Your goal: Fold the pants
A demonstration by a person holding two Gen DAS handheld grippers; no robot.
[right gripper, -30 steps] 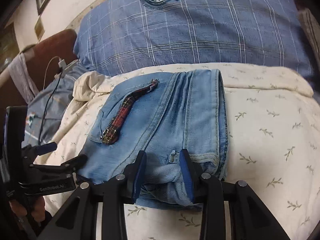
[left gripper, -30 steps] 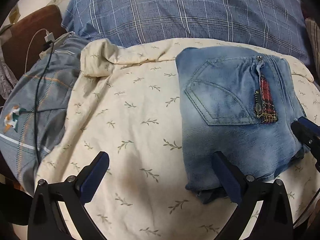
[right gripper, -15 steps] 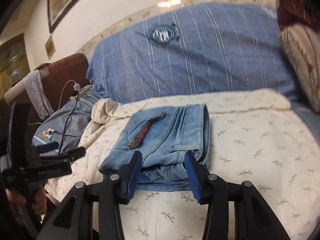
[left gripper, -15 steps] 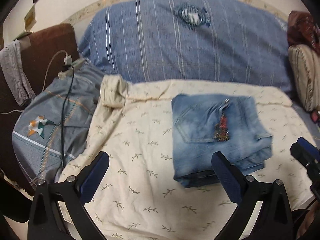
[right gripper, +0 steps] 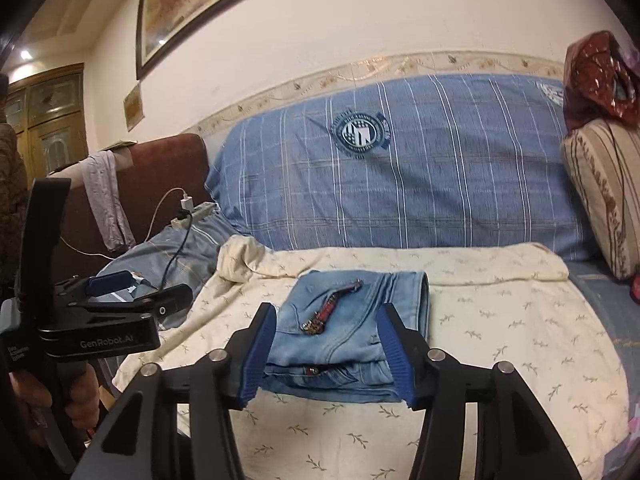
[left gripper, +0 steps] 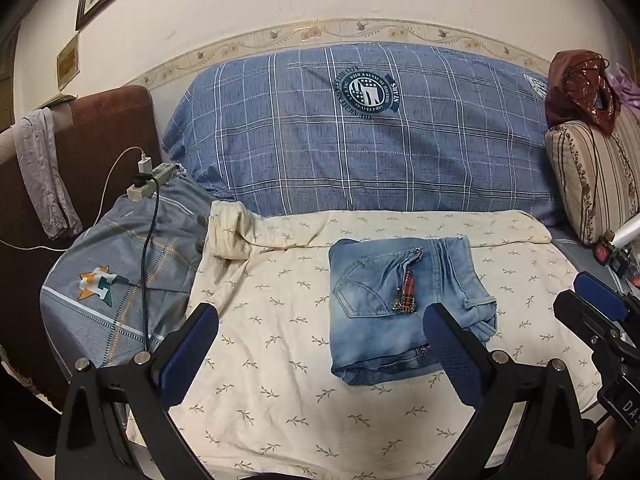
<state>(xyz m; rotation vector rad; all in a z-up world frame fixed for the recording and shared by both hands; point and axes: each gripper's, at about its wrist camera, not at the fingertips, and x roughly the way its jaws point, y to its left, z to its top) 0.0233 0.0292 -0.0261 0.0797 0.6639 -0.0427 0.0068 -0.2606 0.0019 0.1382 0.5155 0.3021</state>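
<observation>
1. Both grippers are backing up and away from the folded light-blue denim pants, which looked large and close a second ago and are now sitting small and whole in both views.
2. Left of the pants, the left gripper is hovering above the cream leaf-print sheet, jaws spread wide with nothing between them, tilted down toward the bed.
3. At the landmark itself, the pants are lying as a compact rectangle on the sheet, back pocket and red plaid zipper trim facing up. They are probably resting there because the folding is finished.
4. Right of the left gripper, the right gripper is lined up with the near edge of the pants. Its jaws have just been opening, and they are now apart, clear of the denim and holding nothing.
5. Behind the pants, the blue checked pillow is leaning against the wall, untouched.
6. A hand is gripping the left tool's handle at the right view's left edge.
</observation>
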